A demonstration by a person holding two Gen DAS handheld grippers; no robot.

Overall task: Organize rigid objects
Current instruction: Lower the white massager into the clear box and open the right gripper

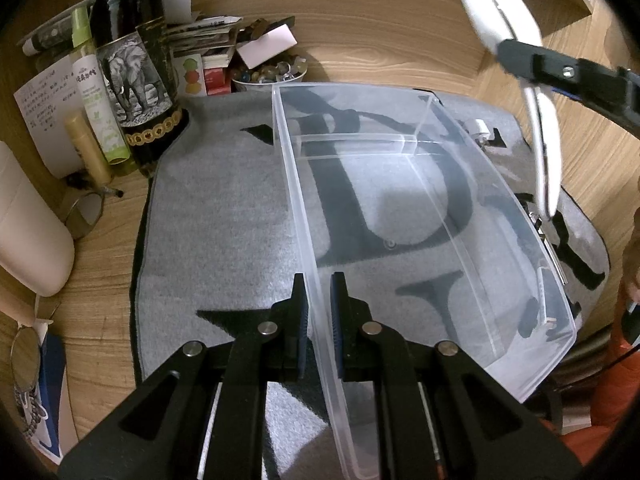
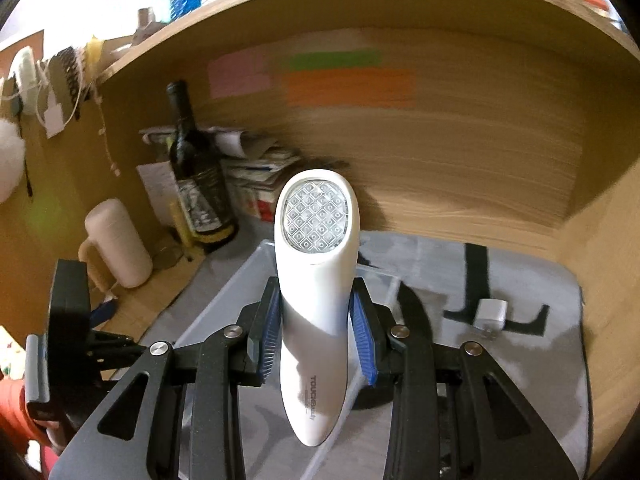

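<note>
A clear plastic divided box lies on a grey mat. My left gripper is shut on the box's near left wall, one finger on each side. My right gripper is shut on a white handheld beauty device with a round faceted window, held above the box. In the left wrist view the device hangs at the upper right, over the box's right side.
A dark wine bottle, a green spray tube, a bowl of beads, papers and a white jug crowd the left of the wooden desk. A small white charger lies on the mat.
</note>
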